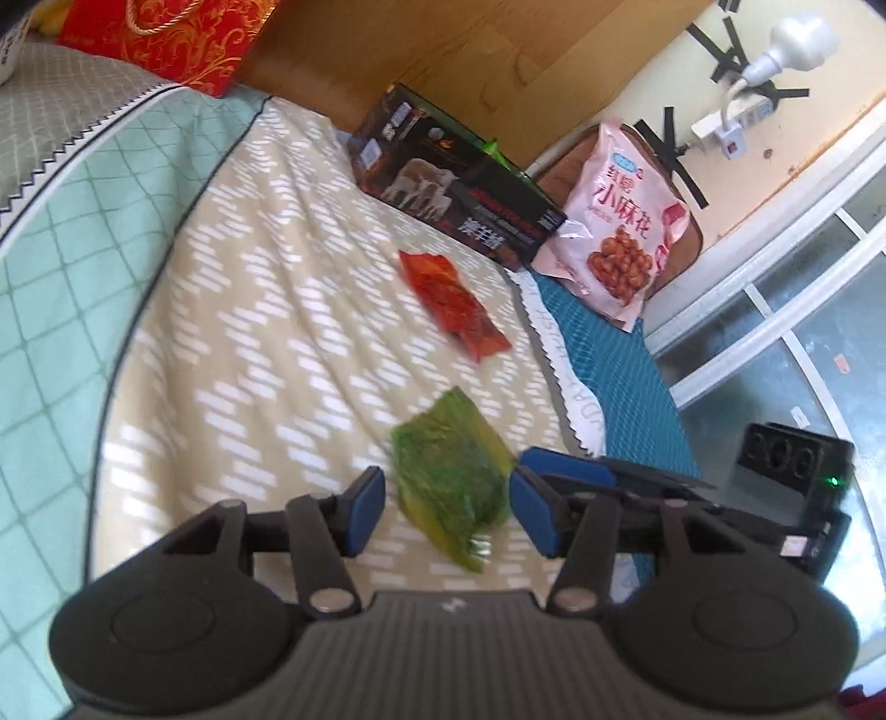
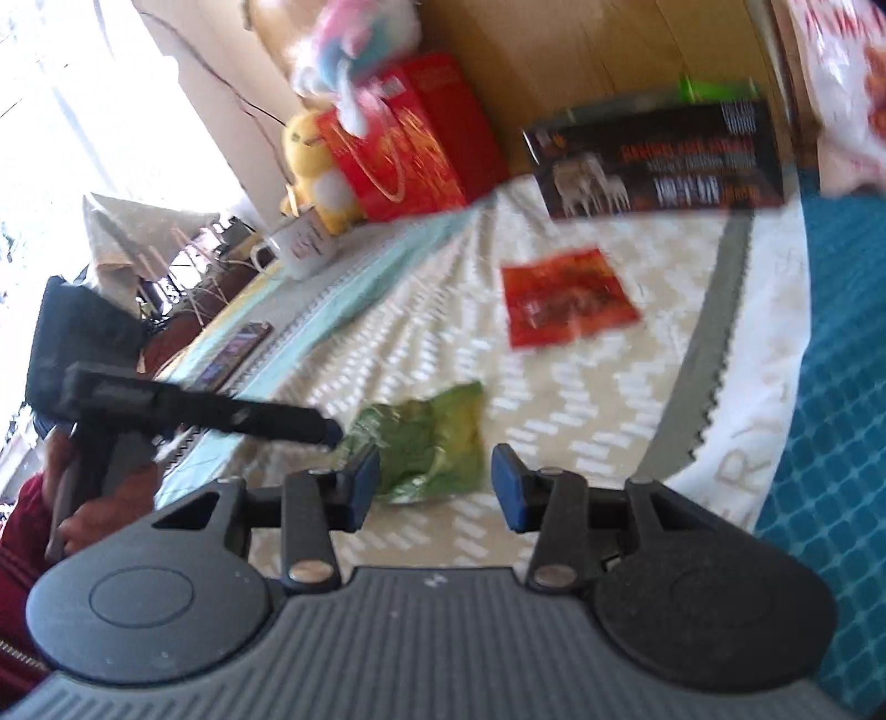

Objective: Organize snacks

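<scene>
A green snack packet (image 1: 451, 479) lies on the beige patterned bedspread (image 1: 266, 332). My left gripper (image 1: 447, 512) is open, one blue pad on each side of the packet, just above it. My right gripper (image 2: 434, 487) is open too, right in front of the same green packet (image 2: 426, 448). A red snack packet (image 1: 451, 304) lies farther on; it also shows in the right wrist view (image 2: 567, 302). A black snack box (image 1: 454, 183) and a pink snack bag (image 1: 617, 221) stand at the far end of the bed. The left gripper's fingers (image 2: 266, 416) reach in from the left.
A red gift bag (image 2: 404, 144), a yellow plush toy (image 2: 315, 166) and a white mug (image 2: 302, 246) sit at the bed's far left. A phone (image 2: 235, 351) lies on the green sheet. A blue cover (image 2: 836, 387) lies to the right. A wooden headboard (image 1: 470, 50) stands behind.
</scene>
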